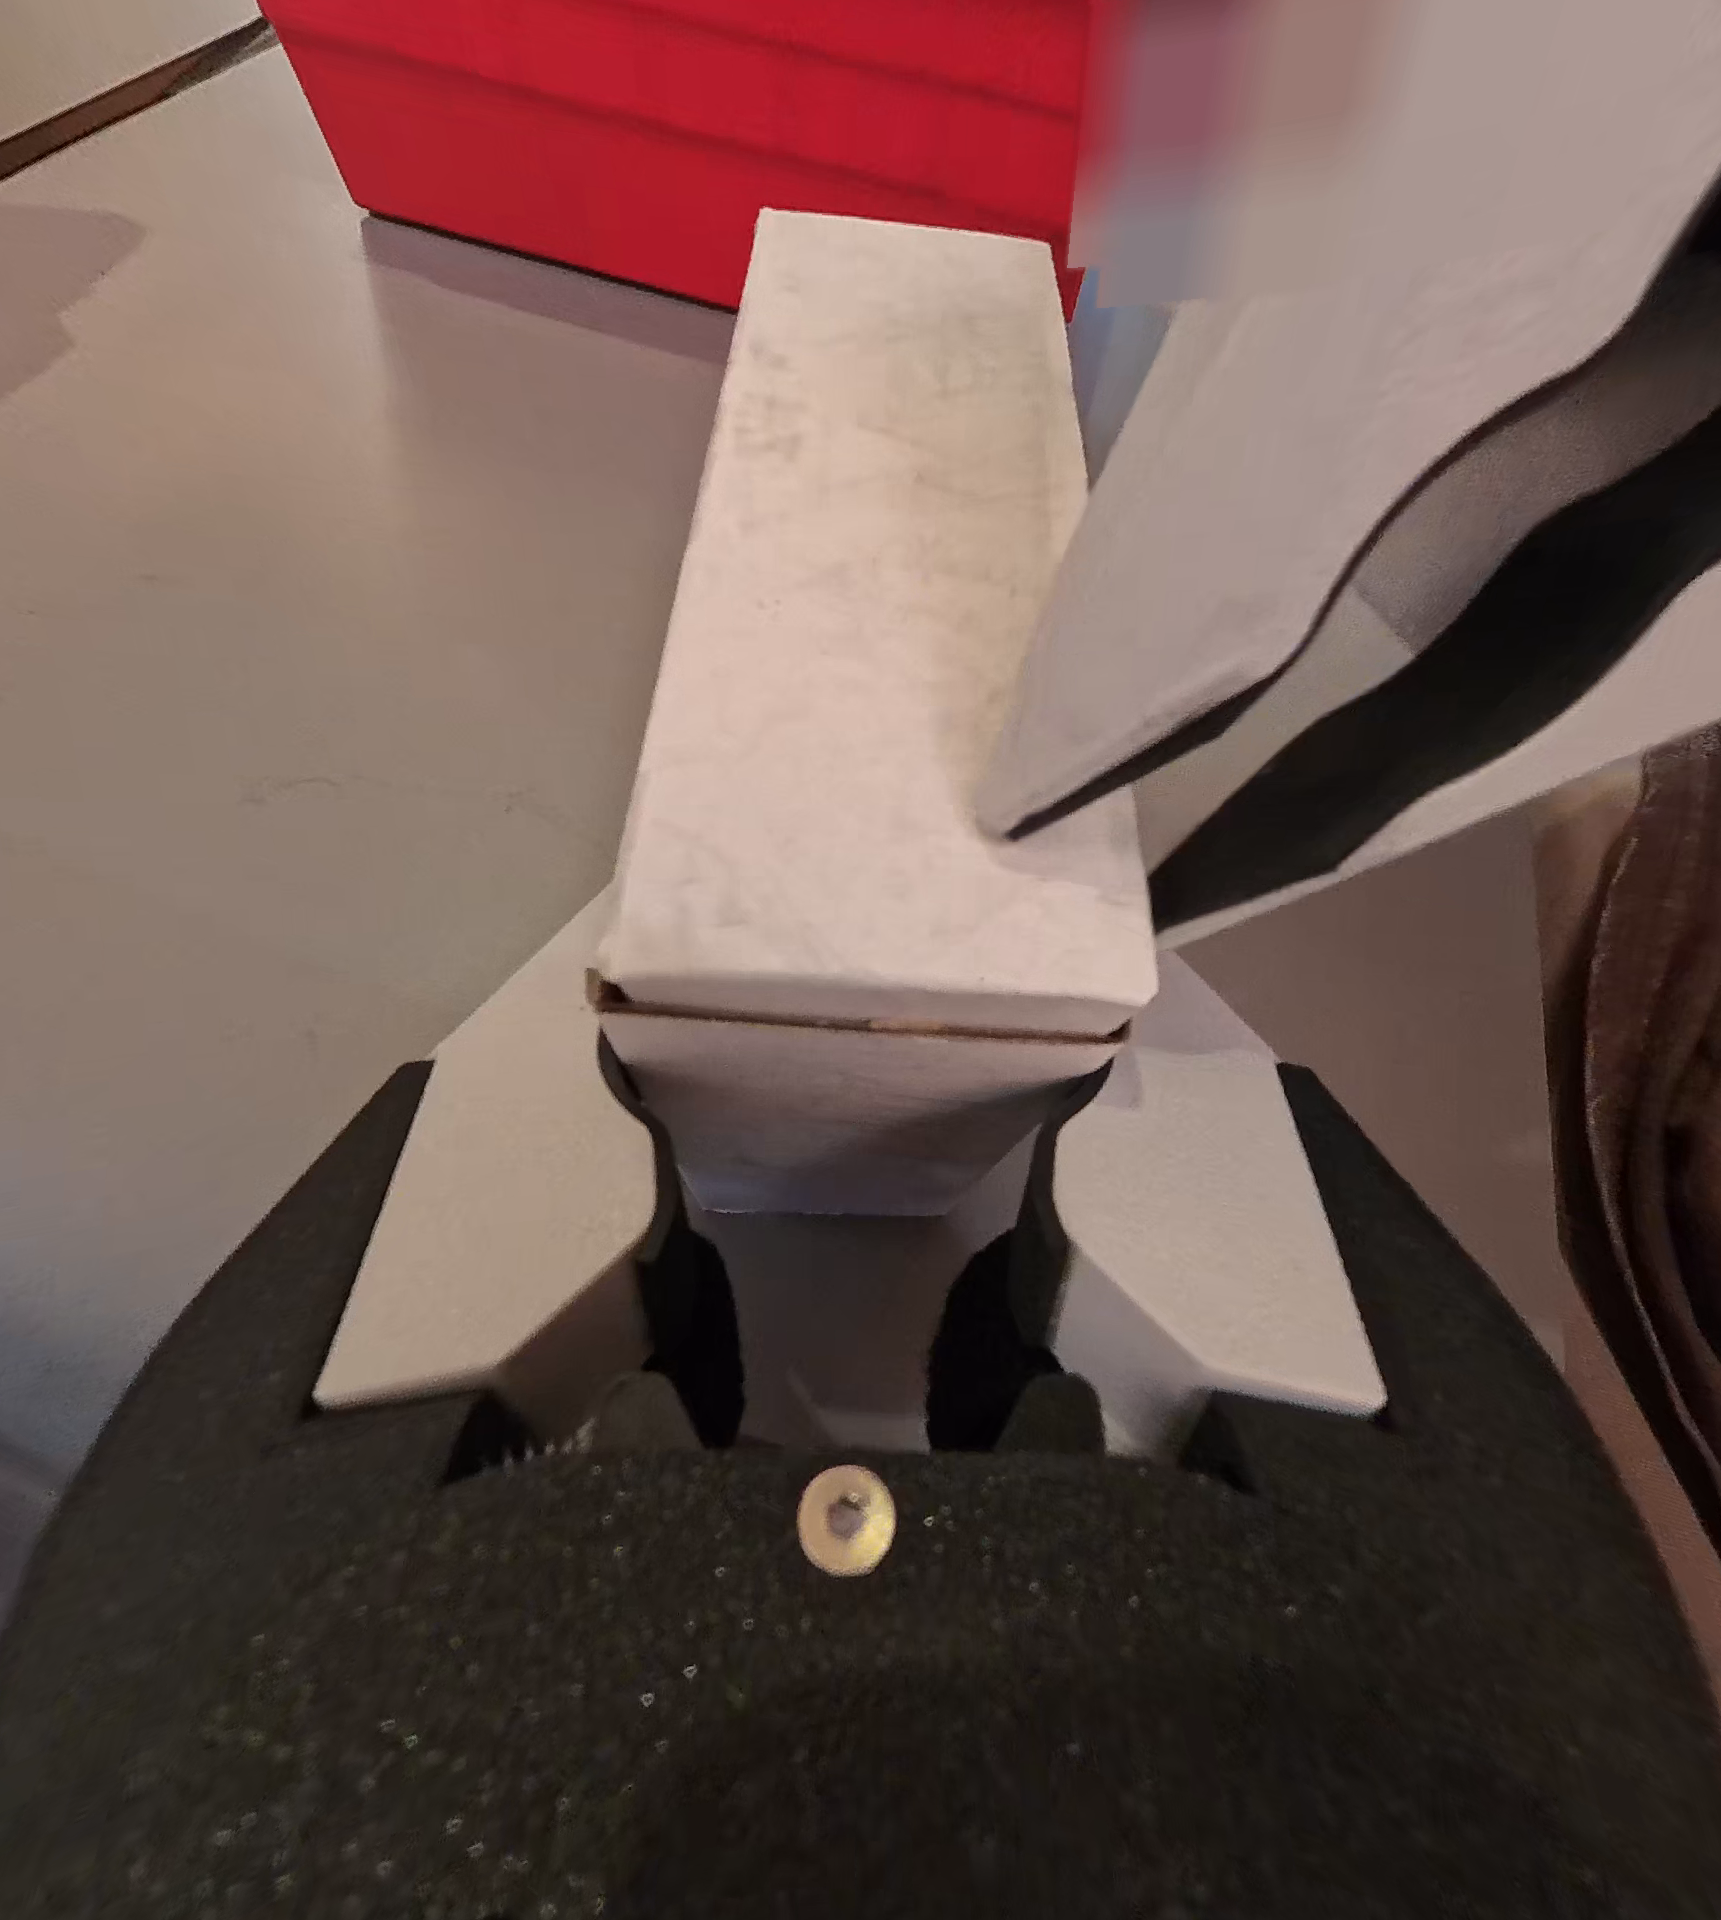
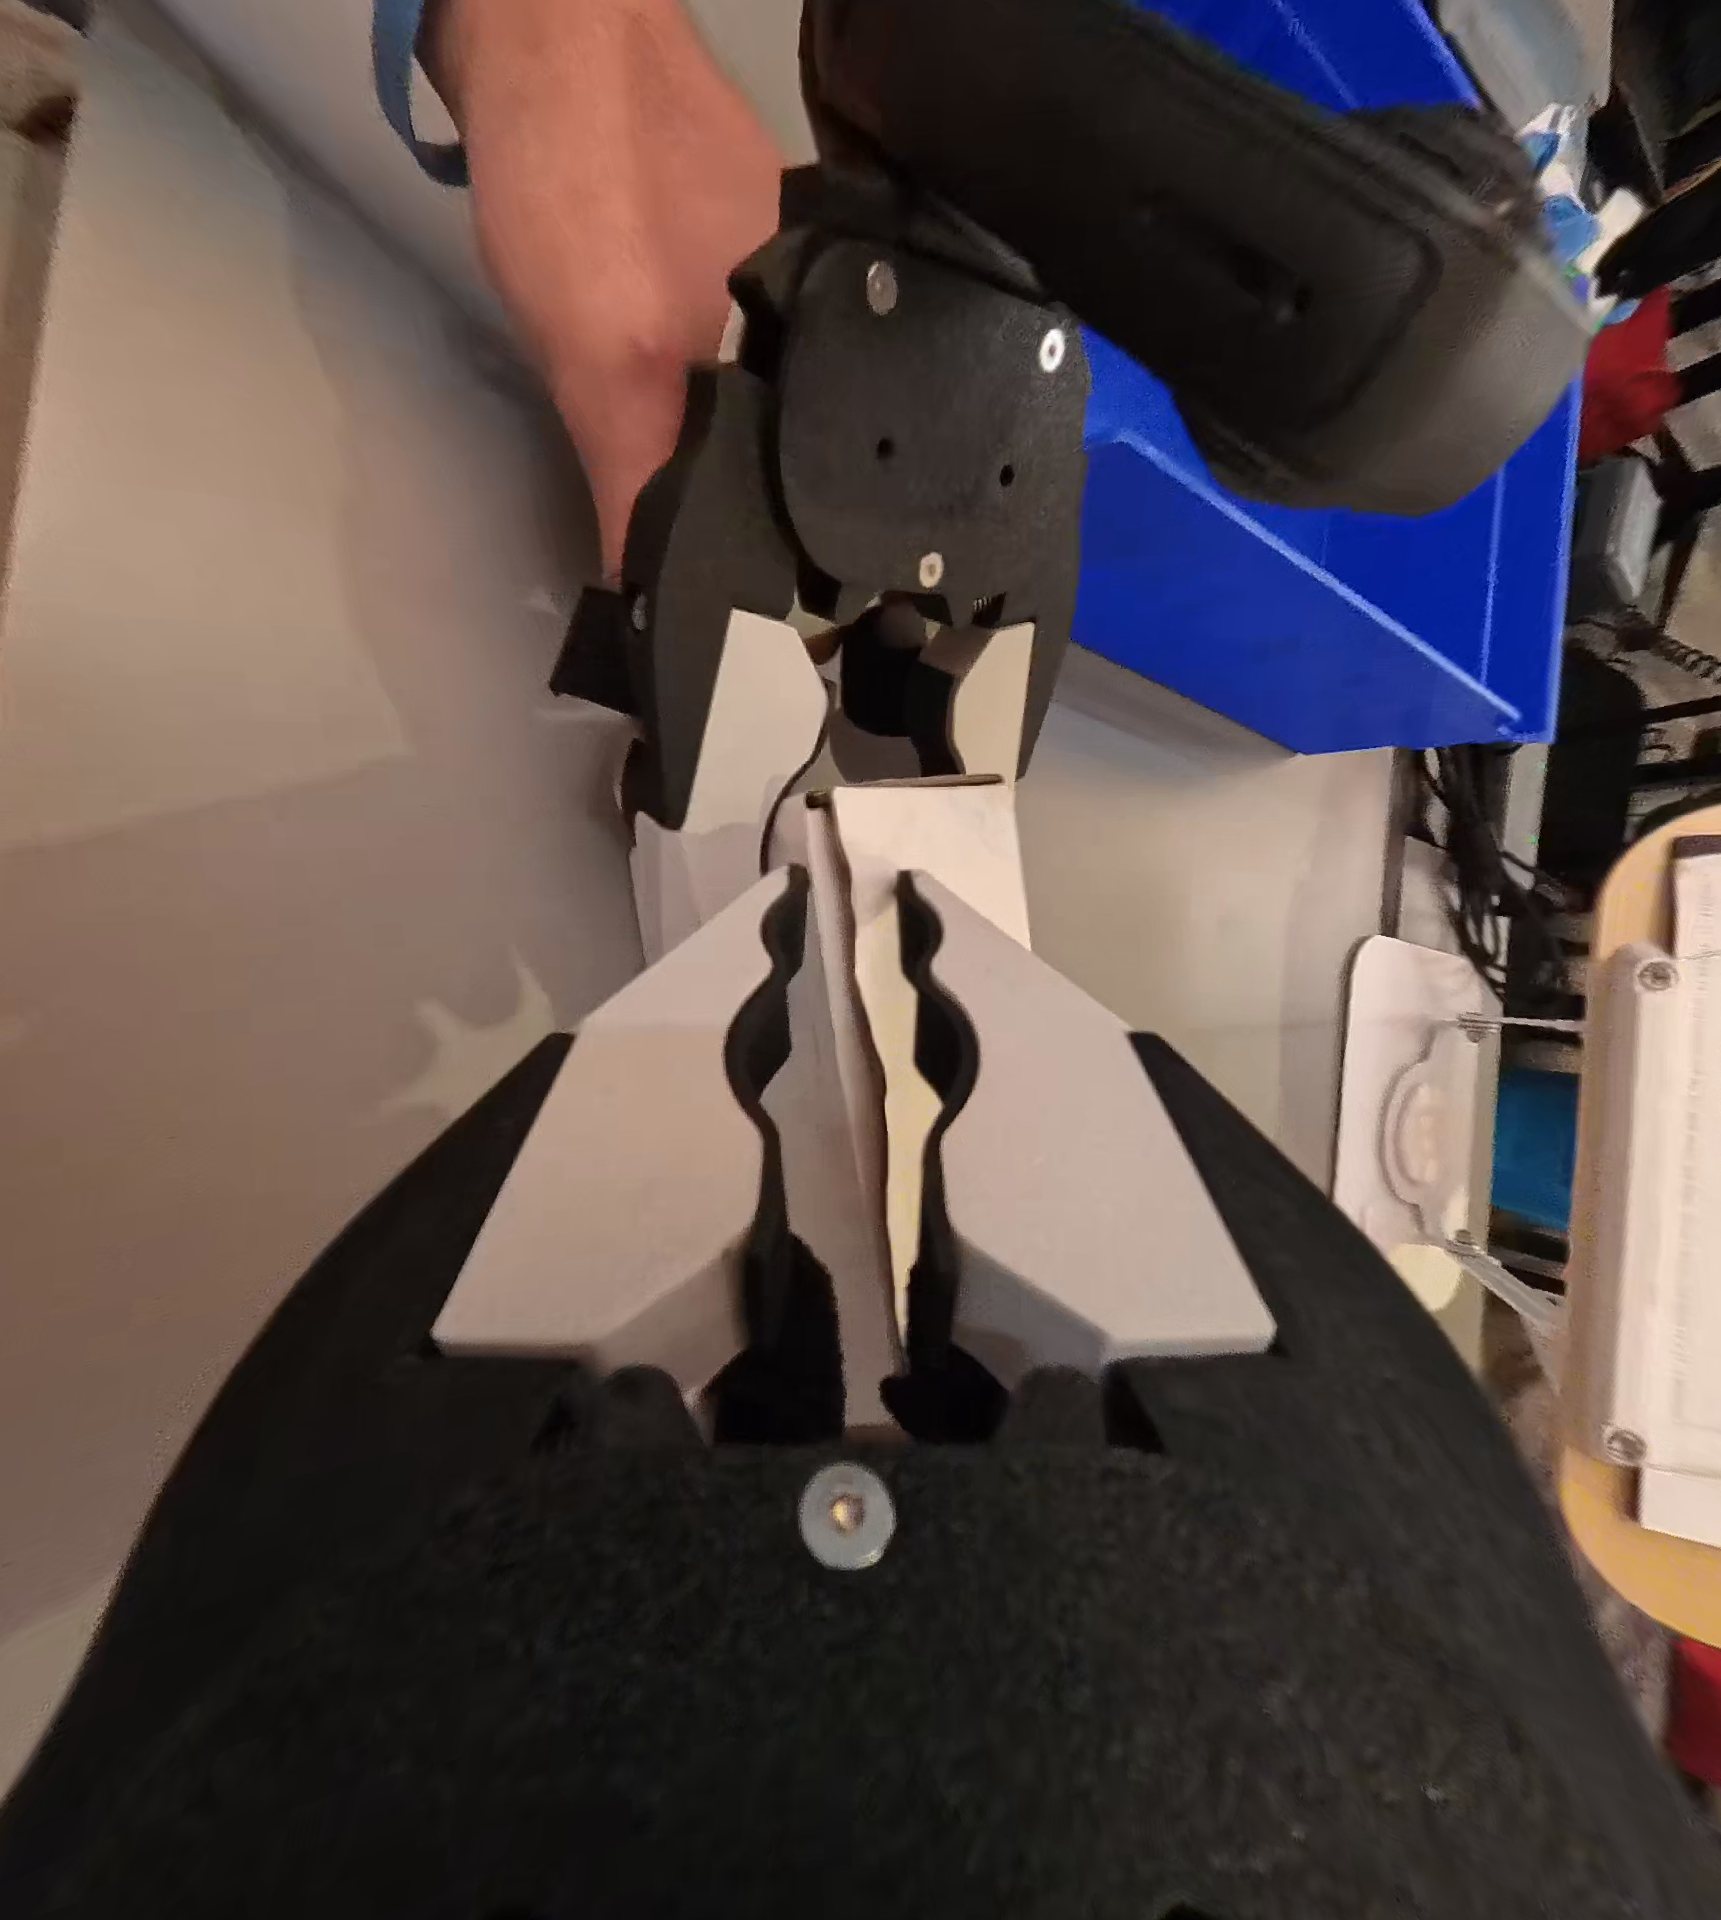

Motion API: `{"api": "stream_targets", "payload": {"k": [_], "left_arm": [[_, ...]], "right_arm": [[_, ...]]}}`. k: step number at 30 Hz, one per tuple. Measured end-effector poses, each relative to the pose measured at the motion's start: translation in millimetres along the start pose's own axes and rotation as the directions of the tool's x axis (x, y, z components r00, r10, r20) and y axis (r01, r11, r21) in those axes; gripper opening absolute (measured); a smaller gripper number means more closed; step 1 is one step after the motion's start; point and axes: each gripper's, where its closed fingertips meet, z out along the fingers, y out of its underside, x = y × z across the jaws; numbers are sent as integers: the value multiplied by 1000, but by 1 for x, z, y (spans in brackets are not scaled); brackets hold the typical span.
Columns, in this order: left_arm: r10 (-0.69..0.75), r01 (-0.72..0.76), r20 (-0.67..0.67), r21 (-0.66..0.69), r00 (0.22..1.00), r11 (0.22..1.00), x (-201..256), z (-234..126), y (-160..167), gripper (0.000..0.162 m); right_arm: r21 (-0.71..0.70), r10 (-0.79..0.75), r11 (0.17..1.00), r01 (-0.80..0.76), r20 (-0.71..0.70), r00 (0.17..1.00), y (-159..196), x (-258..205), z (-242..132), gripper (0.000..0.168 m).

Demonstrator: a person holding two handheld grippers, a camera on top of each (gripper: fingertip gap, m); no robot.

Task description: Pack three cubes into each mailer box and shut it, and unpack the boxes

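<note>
A shut white mailer box [image 1: 887, 623] points away from me above the grey table [image 1: 212, 623]. My left gripper [image 1: 861, 1060] is shut on its near end, one finger on each side. My right gripper [image 1: 1084, 873] comes in from the right, with one finger lying on the lid and the other against the box's right side. In the right wrist view my right gripper [image 2: 848, 894] is closed on a white edge of the box [image 2: 949, 831]. Beyond it, a hand [image 2: 607, 260] holds the left gripper [image 2: 887, 769] on the box's far end. No cubes show.
A red bin [image 1: 690, 125] stands just behind the box. A blue bin [image 2: 1303, 582] stands on the table behind the left gripper. Brown crumpled material [image 1: 1697, 1143] lies at the right. A wooden board with printed sheets [image 2: 1718, 1195] is at the right edge. Across from one pair of fingers to the other is roughly 7 cm.
</note>
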Motion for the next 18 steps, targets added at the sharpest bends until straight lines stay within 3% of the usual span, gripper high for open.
{"api": "stream_targets", "payload": {"k": [1, 9, 18], "left_arm": [[-1, 1, 0, 0, 1000, 1000, 0, 0, 0, 72], [11, -11, 2, -6, 1000, 1000, 0, 0, 0, 72], [5, -5, -8, -3, 1000, 1000, 0, 1, 0, 72]], "right_arm": [[6, -6, 1000, 6, -16, 1000, -1, 0, 1, 18], [22, 28, 999, -29, 37, 999, -4, 2, -1, 8], [-25, -83, 996, 82, -6, 997, -7, 15, -5, 1]]}}
